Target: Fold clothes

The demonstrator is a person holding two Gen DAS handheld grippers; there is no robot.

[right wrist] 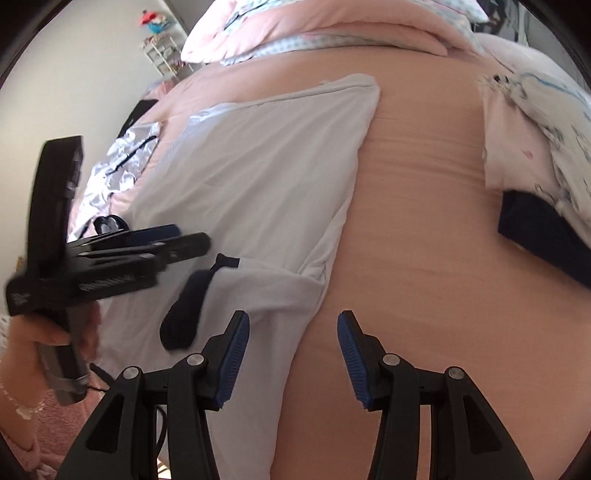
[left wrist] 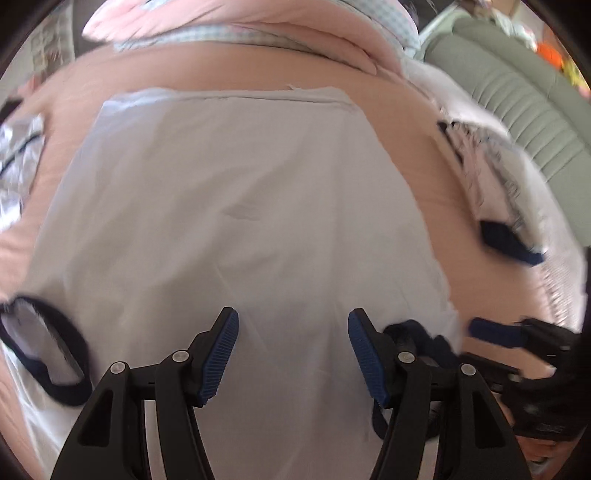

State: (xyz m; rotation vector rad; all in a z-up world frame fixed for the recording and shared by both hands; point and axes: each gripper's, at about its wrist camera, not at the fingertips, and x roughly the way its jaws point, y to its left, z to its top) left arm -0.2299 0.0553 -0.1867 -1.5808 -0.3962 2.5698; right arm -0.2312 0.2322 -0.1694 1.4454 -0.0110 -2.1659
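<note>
A white T-shirt (left wrist: 229, 206) with navy cuffs lies flat on the pink bed sheet (left wrist: 417, 110). My left gripper (left wrist: 293, 332) hovers open over the shirt's near part, with only flat cloth below the gap. One navy cuff (left wrist: 44, 354) lies at the left and another (left wrist: 413, 332) beside the right finger. In the right wrist view, my right gripper (right wrist: 291, 332) stands open at the T-shirt's (right wrist: 258, 166) right edge, its gap over bare pink sheet (right wrist: 424, 221). A sleeve with a navy cuff (right wrist: 184, 310) lies just left of it. A hand holds the left gripper (right wrist: 192, 238) above the shirt.
A stack of pink printed and navy clothes (right wrist: 535, 147) sits on the bed to the right. A shiny silver-white garment (right wrist: 122, 162) lies to the left. A folded pink quilt (left wrist: 240, 22) is at the far end, with a grey-green ribbed cushion (left wrist: 517, 92) and a white shelf (right wrist: 162, 55) beyond.
</note>
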